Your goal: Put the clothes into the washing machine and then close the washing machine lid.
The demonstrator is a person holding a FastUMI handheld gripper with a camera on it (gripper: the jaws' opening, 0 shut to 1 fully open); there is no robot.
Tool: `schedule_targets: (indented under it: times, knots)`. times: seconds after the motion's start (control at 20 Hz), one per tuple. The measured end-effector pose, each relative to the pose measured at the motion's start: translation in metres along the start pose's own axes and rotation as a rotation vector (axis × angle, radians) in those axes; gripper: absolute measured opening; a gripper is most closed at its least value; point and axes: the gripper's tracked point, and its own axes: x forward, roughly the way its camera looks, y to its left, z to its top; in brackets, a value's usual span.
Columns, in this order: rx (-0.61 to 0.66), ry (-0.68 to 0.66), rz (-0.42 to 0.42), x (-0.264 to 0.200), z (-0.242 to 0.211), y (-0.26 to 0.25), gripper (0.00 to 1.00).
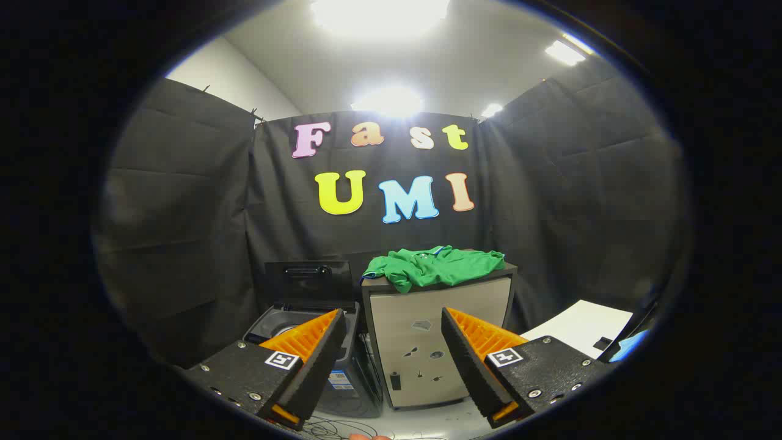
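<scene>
Clothes point(437, 266), a green shirt, are lying draped across the cabinet point(437, 339) top, straight ahead of and above the claw point(391, 351), whose fingers are gaping wide and holding nothing. Beside the cabinet, the washing machine point(305, 324) is sitting with its lid point(310, 282) raised.

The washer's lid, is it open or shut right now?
Open. The lid stands upright behind the washer, baring the tub mouth. The claw is open and holds nothing; the shirt lies on the cabinet.

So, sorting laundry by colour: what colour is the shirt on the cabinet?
Green, with a blue-edged collar; the shirt shows best in the gripper view.
</scene>
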Motion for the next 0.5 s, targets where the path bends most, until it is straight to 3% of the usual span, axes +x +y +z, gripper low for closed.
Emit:
schedule_targets:
  times: [0.5]
  knots:
    - [-0.007, -0.013, 0.012, 0.0067, 0.0048, 0.0029, 0.96]
